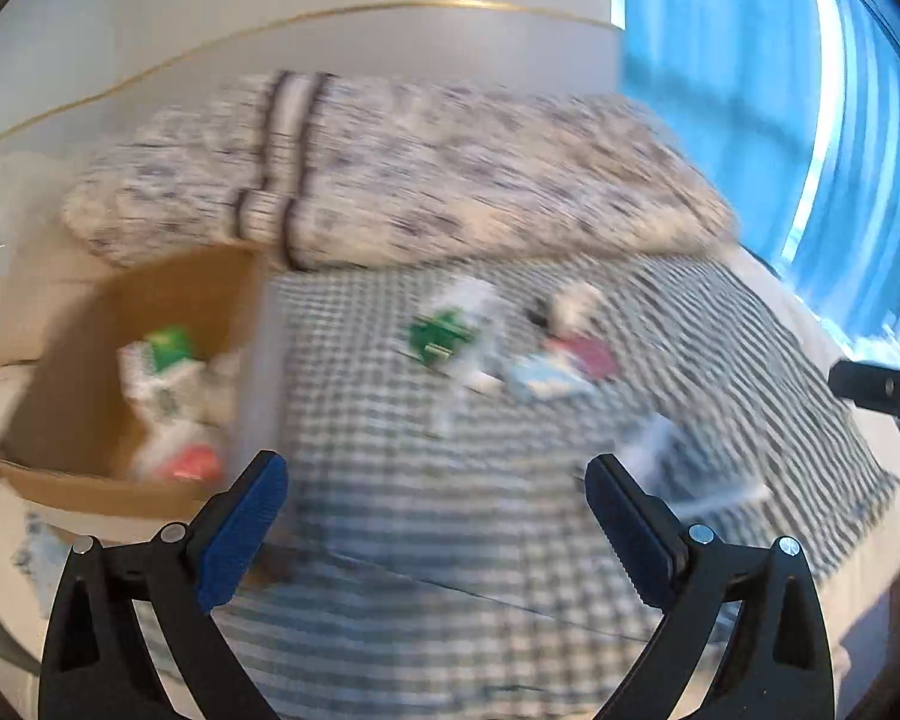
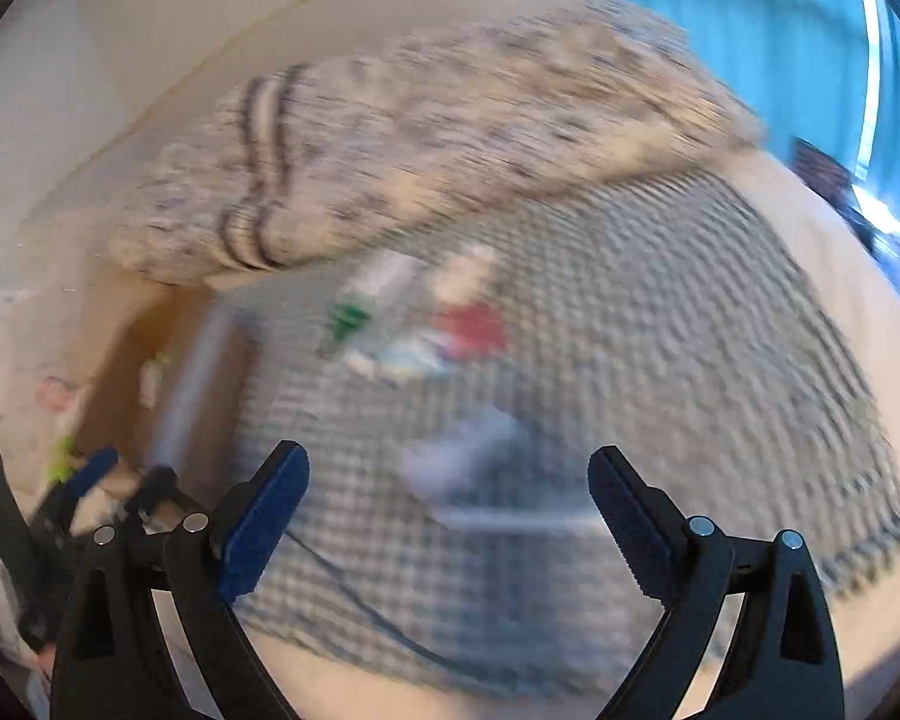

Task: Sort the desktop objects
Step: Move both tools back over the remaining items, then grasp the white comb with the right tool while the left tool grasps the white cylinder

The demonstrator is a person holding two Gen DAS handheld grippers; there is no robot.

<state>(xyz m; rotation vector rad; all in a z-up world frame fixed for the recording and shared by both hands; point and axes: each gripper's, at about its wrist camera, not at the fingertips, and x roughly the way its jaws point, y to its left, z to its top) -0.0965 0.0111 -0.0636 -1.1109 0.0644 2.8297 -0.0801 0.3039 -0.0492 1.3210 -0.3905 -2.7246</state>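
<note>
Checked cloth point(image 1: 510, 540) carries the loose packets point(image 1: 450, 336) I must sort; the cardboard box point(image 1: 90, 480) at its left edge already holds some. I keep my left hand-held gripper point(image 1: 437, 516) and right hand-held gripper point(image 2: 449, 510) spread wide, empty, ready.

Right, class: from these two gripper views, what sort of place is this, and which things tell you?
Probably a bedroom, with the sorting done on a bed rather than a desk. A patterned pillow lies at the head of a checked blanket, blue curtains hang beside it, and a cardboard box holds sorted items.
</note>
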